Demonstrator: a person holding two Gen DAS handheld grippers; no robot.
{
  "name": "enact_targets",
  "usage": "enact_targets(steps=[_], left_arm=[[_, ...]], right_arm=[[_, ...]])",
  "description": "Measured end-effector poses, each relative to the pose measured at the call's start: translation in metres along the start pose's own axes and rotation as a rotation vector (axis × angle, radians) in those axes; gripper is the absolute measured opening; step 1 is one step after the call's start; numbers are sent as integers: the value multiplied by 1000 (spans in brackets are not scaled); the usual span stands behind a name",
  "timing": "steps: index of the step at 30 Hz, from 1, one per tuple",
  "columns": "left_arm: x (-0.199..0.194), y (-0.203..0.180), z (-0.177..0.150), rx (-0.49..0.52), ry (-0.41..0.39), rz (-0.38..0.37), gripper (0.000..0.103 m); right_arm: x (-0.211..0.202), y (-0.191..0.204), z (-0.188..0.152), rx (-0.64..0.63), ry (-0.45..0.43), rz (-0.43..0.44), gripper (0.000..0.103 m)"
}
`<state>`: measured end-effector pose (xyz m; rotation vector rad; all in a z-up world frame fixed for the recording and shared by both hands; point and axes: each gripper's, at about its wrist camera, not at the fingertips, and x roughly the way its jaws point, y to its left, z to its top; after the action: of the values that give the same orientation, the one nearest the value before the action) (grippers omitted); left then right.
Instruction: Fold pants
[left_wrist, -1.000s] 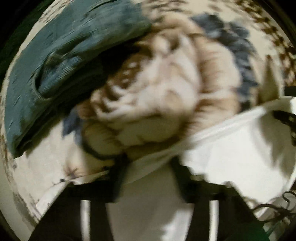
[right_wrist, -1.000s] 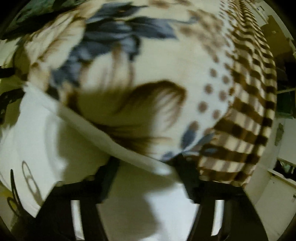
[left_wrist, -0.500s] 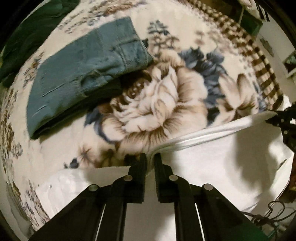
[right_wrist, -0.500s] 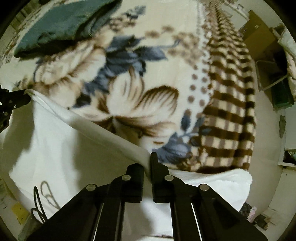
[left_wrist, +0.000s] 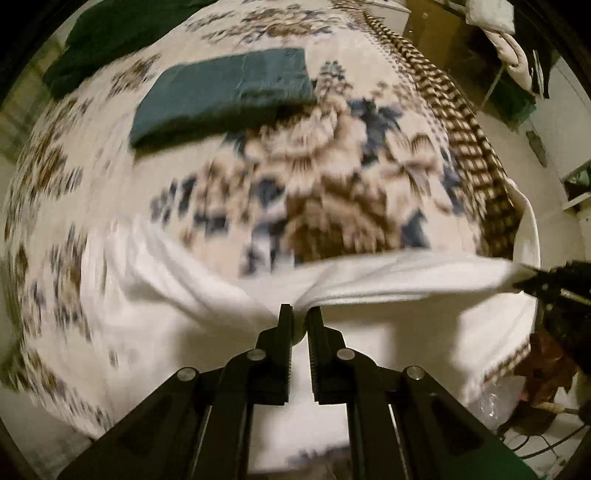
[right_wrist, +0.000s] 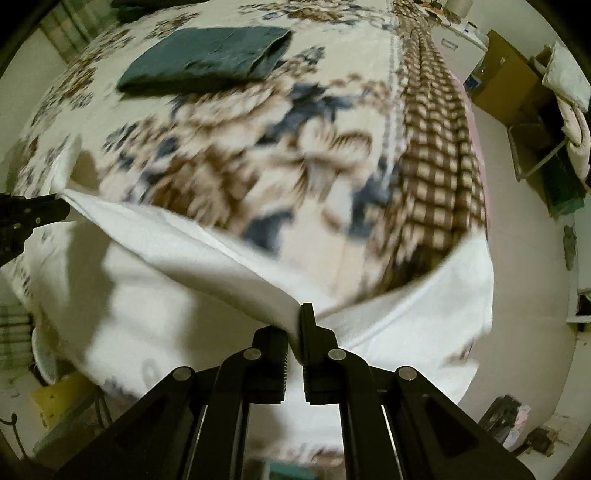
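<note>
White pants (left_wrist: 399, 273) hang stretched between my two grippers over the near edge of a bed. My left gripper (left_wrist: 300, 314) is shut on the top edge of the white pants. My right gripper (right_wrist: 298, 317) is shut on the same edge (right_wrist: 207, 258) further along. Each gripper's tip shows at the side of the other's view, the right one (left_wrist: 546, 282) and the left one (right_wrist: 33, 214). The cloth sags below both and hides the bed's front edge.
A floral blanket (left_wrist: 332, 166) with a brown checked border (right_wrist: 436, 140) covers the bed. Folded teal-blue pants (left_wrist: 225, 88) lie at the far side, also in the right wrist view (right_wrist: 207, 55). Dark green cloth (left_wrist: 110, 33) lies behind. Furniture and floor (right_wrist: 524, 184) are to the right.
Both grippers have pulled back and up from the bed with the white pants' edge held; the folded blue pants now look farther away.
</note>
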<state>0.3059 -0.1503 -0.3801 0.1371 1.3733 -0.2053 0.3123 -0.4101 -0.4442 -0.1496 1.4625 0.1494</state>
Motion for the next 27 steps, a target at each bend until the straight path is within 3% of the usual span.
enact_targets(steps=[5, 11, 13, 15, 16, 18, 21, 25, 27], left_arm=[[20, -9, -78, -32, 95, -20, 6], [89, -23, -135, 16, 183, 20, 7], [103, -26, -138, 33, 219, 42, 11], [99, -24, -137, -6, 224, 23, 16], [91, -23, -136, -29, 206, 6, 20], [74, -25, -130, -61, 159, 2, 35], [53, -34, -117, -96, 114, 54, 52], [52, -54, -87, -130, 50, 182, 56], [63, -57, -73, -148, 49, 177, 57]], right_arm=[[20, 29, -83, 3, 111, 9, 6], [72, 45, -136, 17, 209, -17, 9], [81, 41, -138, 50, 215, 7, 19], [77, 36, -140, 102, 203, 67, 52], [69, 34, -141, 127, 182, 89, 60], [49, 27, -142, 164, 145, 93, 86], [18, 2, -143, 280, 95, 79, 88], [7, -47, -126, 463, 25, 8, 88], [18, -67, -105, 540, 16, -1, 88]])
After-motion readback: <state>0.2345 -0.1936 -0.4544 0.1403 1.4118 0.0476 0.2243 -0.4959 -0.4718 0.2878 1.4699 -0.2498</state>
